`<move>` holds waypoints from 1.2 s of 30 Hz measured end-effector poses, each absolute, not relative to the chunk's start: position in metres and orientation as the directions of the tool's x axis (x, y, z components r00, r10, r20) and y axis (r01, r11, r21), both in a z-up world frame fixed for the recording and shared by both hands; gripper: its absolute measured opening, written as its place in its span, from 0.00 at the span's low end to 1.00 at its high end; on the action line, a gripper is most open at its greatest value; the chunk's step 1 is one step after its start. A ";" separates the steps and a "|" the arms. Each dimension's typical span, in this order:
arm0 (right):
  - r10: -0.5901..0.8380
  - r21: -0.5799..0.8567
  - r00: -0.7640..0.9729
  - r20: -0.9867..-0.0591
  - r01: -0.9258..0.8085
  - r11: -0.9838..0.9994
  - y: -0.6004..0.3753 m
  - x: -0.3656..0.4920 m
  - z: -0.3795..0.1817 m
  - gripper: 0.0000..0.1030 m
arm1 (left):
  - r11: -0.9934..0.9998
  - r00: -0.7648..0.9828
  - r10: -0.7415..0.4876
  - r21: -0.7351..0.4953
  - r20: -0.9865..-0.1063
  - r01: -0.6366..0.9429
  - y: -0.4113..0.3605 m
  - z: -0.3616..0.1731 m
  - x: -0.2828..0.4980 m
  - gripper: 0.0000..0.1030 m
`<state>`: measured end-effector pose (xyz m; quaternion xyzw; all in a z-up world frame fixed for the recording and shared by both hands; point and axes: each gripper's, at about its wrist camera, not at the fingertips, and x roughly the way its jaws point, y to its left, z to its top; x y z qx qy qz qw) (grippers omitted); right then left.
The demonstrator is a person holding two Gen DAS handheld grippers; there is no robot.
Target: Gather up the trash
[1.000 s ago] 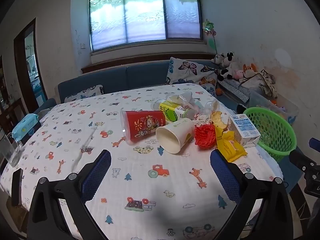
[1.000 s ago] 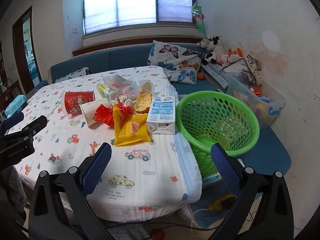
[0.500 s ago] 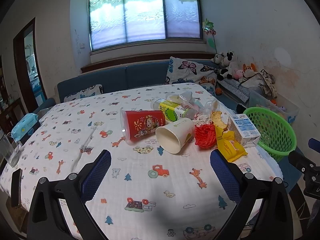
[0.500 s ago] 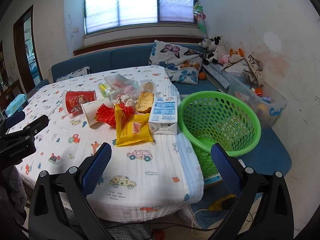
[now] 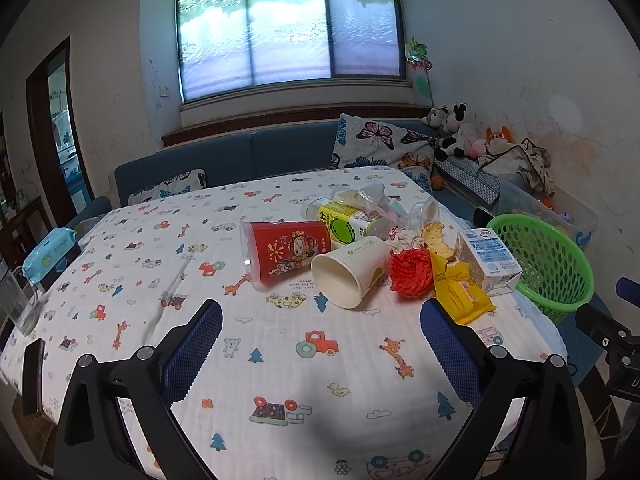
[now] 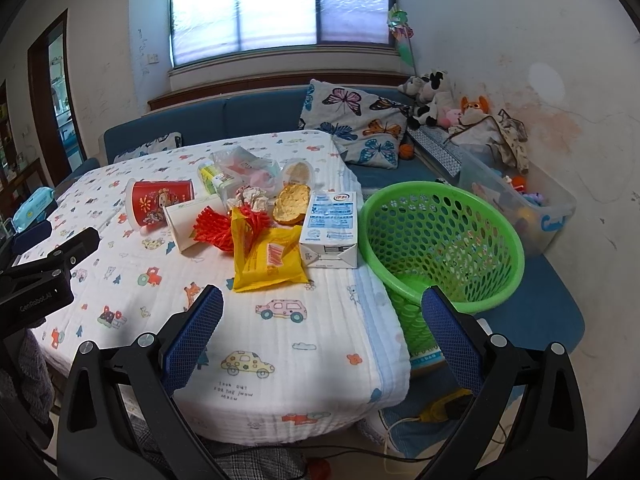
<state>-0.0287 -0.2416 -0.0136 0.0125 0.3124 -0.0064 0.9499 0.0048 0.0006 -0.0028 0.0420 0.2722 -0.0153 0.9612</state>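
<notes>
Left tongs [image 5: 321, 330]: released, empty, low in the frame above the worktop [image 5: 280, 360].
Right tongs [image 6: 322, 320]: released, empty, at the bottom of the frame over the worktop's near edge.
Trash: heaped at centre right of the left view; red cup [image 5: 286, 247] and paper cup [image 5: 350, 270] on their sides, red netting [image 5: 412, 272], yellow wrapper [image 6: 270, 260], milk carton [image 6: 330, 230].
Basket [image 6: 442, 240]: green, right of centre in the right view, just beside the milk carton.
</notes>
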 end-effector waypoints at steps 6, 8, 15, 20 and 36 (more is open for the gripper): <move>-0.002 0.022 0.804 -0.594 0.019 1.000 -0.241 -0.029 -0.015 0.96 | 0.996 0.852 -0.005 0.075 -0.524 0.052 0.001 -0.003 0.005 0.93; -0.003 0.021 0.804 -0.595 0.019 1.000 -0.241 -0.028 -0.015 0.96 | 0.996 0.851 -0.007 0.074 -0.525 0.054 0.001 -0.003 0.005 0.93; 0.003 0.021 0.800 -0.600 0.011 1.000 -0.238 -0.027 -0.023 0.96 | 0.996 0.849 -0.006 0.076 -0.528 0.054 0.001 -0.004 0.007 0.93; 0.006 0.021 0.797 -0.604 0.009 1.000 -0.237 -0.024 -0.025 0.96 | 0.996 0.849 -0.006 0.077 -0.528 0.054 0.002 -0.005 0.008 0.93; 0.021 0.029 0.774 -0.633 -0.003 1.000 -0.247 0.005 -0.028 0.93 | 0.995 0.837 0.010 0.085 -0.547 0.043 0.009 -0.007 0.035 0.93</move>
